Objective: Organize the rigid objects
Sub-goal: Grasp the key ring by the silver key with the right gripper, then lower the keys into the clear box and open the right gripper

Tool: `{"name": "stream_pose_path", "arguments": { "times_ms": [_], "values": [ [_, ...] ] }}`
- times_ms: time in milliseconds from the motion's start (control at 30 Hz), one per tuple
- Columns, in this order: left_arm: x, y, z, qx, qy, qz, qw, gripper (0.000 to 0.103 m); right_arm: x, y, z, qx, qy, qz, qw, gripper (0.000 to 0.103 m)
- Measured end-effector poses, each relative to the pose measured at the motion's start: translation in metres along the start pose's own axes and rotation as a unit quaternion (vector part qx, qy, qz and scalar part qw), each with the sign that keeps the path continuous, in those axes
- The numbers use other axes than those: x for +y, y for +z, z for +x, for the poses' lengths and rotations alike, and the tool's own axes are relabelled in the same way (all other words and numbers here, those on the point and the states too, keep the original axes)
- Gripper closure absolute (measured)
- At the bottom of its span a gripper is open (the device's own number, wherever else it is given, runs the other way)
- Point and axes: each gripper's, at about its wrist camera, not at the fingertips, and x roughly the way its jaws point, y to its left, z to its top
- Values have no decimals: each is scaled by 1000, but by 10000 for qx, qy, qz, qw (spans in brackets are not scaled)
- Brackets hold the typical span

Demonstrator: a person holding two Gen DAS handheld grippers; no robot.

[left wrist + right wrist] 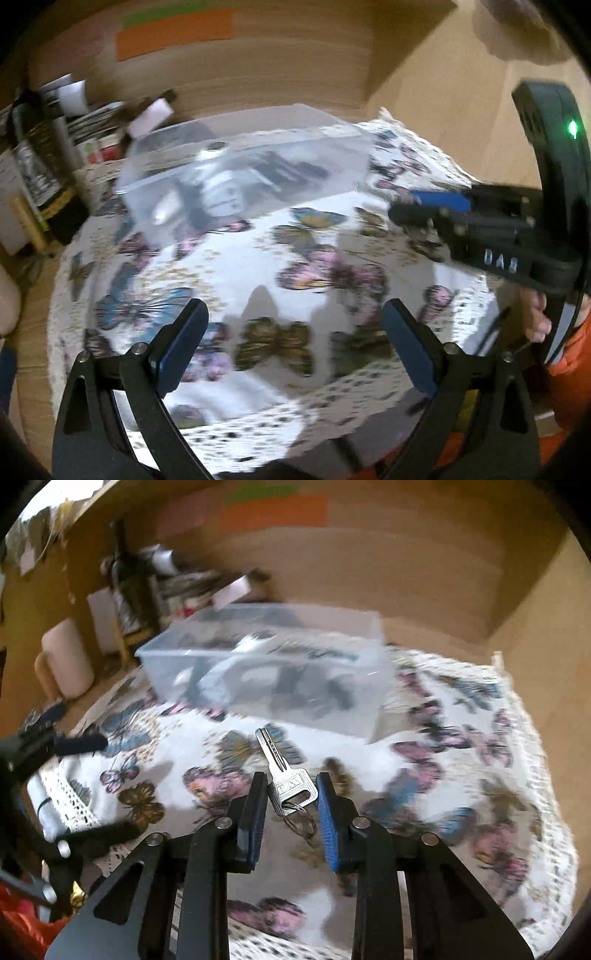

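A silver key (284, 775) on a ring sits between the fingers of my right gripper (291, 786), which is shut on its head and holds it above the butterfly cloth (424, 794). A clear plastic box (273, 668) with several dark and white items inside stands beyond it, at the back of the cloth. In the left wrist view the box (240, 177) is ahead and to the left. My left gripper (291, 325) is open and empty over the cloth (258, 266). The right gripper's body (491, 229) shows at the right of that view.
A dark bottle (44, 173), papers and small boxes (99, 129) crowd the back left. A pink mug (66, 661) stands left of the box. Cardboard walls (406, 561) close the back and right. The left gripper (62, 746) shows at the left edge.
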Motion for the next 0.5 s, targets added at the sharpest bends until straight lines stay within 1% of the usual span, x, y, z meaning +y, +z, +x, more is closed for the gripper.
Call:
{"name": "stream_pose_path", "arguments": {
  "times_ms": [133, 200, 233, 267, 300, 333, 367, 500],
  "values": [
    [-22, -5, 14, 131, -126, 179, 9997, 7, -12, 2, -16, -224, -43, 170, 9996, 79],
    [-28, -8, 22, 226, -128, 218, 9994, 9, -16, 1, -22, -291, -28, 224, 9993, 79],
    [-31, -10, 27, 272, -143, 228, 9993, 20, -17, 1, -23, -319, -14, 255, 9992, 79],
    [-34, -12, 31, 321, -156, 241, 9991, 39, -18, 1, -25, -351, 0, 276, 9990, 79],
    [-35, -13, 35, 386, -169, 254, 9988, 48, -18, 1, -24, -367, 5, 283, 9989, 79],
    [-36, -15, 35, 280, -109, 299, 9991, 53, -18, 1, -25, -385, 21, 282, 9989, 79],
    [-36, -15, 33, 210, -87, 318, 9992, 71, -17, 0, -25, -394, 25, 279, 9988, 79],
    [-30, -11, 30, 207, -175, 224, 9994, 83, -16, 3, -27, -470, 66, 266, 9985, 79]
  ]
}}
